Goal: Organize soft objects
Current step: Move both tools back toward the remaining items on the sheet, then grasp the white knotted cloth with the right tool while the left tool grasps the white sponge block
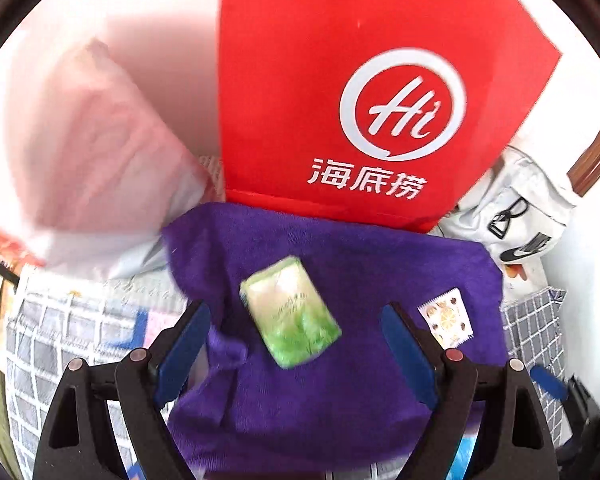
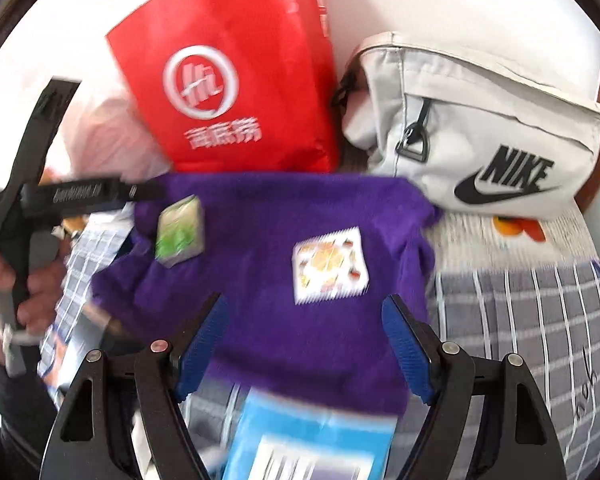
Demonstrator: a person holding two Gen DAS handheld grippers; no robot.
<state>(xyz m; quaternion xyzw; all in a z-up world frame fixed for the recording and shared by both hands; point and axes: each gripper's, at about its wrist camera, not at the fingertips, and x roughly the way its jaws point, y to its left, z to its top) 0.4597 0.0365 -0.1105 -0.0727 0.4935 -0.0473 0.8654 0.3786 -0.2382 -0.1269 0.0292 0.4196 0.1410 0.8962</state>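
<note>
A purple towel (image 1: 340, 272) (image 2: 268, 216) lies spread on a checked bedsheet. On it rest a green tissue pack (image 1: 292, 312) (image 2: 180, 236) and a small white sachet with a lemon print (image 1: 446, 320) (image 2: 331, 265). My left gripper (image 1: 296, 344) hovers open above the towel, with the green pack lying between and beyond its blue pads, untouched. My right gripper (image 2: 304, 348) is open too, over the towel's near part, below the sachet. A hand holds the left gripper's black body (image 2: 40, 200) at the left of the right wrist view.
A red paper bag (image 1: 360, 92) (image 2: 236, 80) stands behind the towel. A grey Nike pouch (image 2: 480, 132) (image 1: 516, 220) lies to its right, a pink-white pillow (image 1: 100, 168) to its left. A blue packet (image 2: 312, 440) sits at the near edge. The checked sheet (image 2: 520, 312) extends right.
</note>
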